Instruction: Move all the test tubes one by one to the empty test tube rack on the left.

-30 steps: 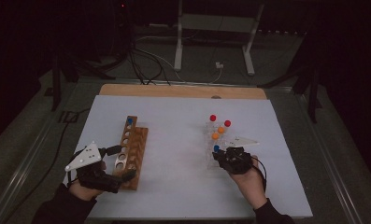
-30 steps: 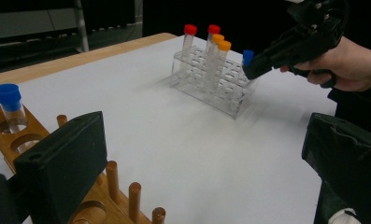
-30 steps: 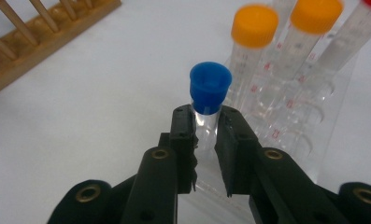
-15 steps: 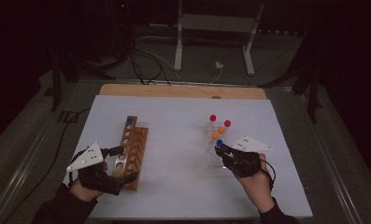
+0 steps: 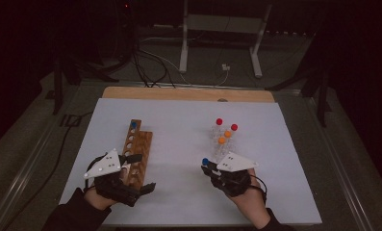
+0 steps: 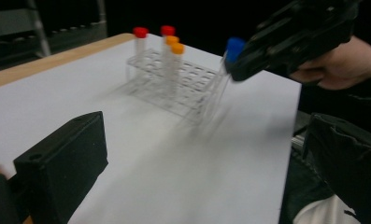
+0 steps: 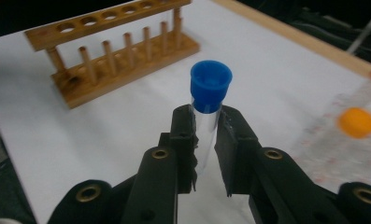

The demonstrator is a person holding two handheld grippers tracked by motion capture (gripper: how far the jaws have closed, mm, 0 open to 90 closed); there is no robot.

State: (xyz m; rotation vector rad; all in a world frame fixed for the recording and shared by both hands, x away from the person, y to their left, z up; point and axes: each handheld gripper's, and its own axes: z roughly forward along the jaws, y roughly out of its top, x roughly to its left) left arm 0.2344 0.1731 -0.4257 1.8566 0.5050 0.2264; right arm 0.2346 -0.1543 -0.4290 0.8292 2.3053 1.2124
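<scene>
My right gripper [image 7: 205,122] is shut on a clear tube with a blue cap [image 7: 210,88], gripping it just below the cap. In the high view this tube [image 5: 205,161] is just to the near left of the clear plastic rack [image 5: 216,153], with the right gripper [image 5: 212,169] tilting it. Red-capped tubes [image 5: 219,121] and orange-capped tubes [image 5: 222,140] stand in that rack. My left gripper [image 5: 141,172] is open beside the near end of the wooden rack [image 5: 141,147], with nothing between its jaws. A blue-capped tube [image 5: 133,124] stands at the wooden rack's far end.
Both racks stand on a white mat [image 5: 179,125], and a wooden strip [image 5: 188,94] runs along its far edge. Cables [image 5: 150,67] and a metal stand's legs [image 5: 184,53] lie on the floor beyond the table. In the left gripper view the right gripper [image 6: 286,37] reaches in from the upper right.
The right gripper has carried the blue-capped tube off the clear rack, leftward and toward the person. The left hand has shifted slightly to the right beside the wooden rack.
</scene>
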